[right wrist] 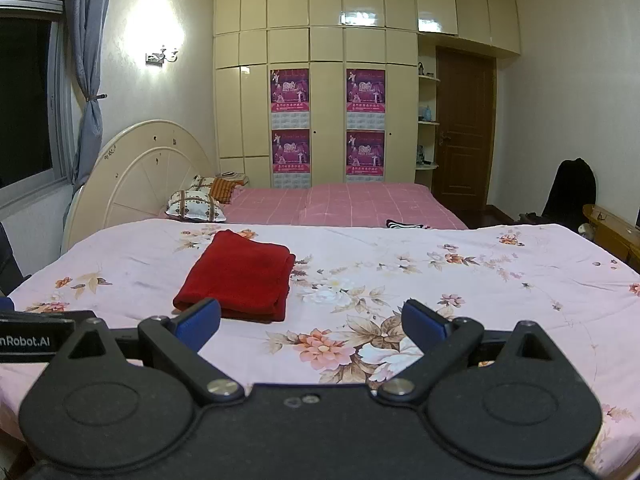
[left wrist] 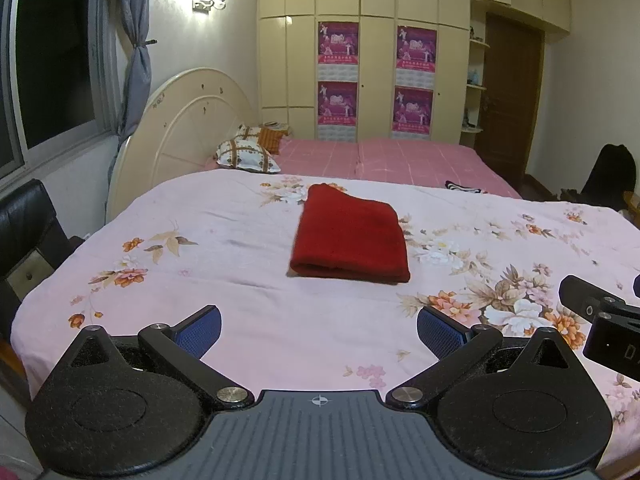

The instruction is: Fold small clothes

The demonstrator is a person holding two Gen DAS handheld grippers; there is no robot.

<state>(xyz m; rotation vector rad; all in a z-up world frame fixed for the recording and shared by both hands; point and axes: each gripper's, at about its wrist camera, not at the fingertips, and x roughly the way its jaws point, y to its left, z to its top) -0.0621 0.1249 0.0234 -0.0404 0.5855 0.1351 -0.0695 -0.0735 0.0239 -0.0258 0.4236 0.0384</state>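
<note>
A red garment (left wrist: 350, 238) lies folded into a flat rectangle on the pink floral sheet (left wrist: 224, 240). It also shows in the right wrist view (right wrist: 240, 274), left of centre. My left gripper (left wrist: 319, 330) is open and empty, held back from the garment's near edge. My right gripper (right wrist: 312, 320) is open and empty, to the right of the garment's near corner. The right gripper's body (left wrist: 600, 320) shows at the right edge of the left wrist view, and the left gripper's body (right wrist: 36, 336) shows at the left edge of the right wrist view.
A pink checked bed (left wrist: 380, 160) with pillows (left wrist: 248, 154) and a round headboard (left wrist: 180, 136) lies behind. A wardrobe (left wrist: 360, 60) and a brown door (left wrist: 508, 96) stand at the back. A black chair (left wrist: 24, 232) is at the left, a wooden table (right wrist: 612, 228) at the right.
</note>
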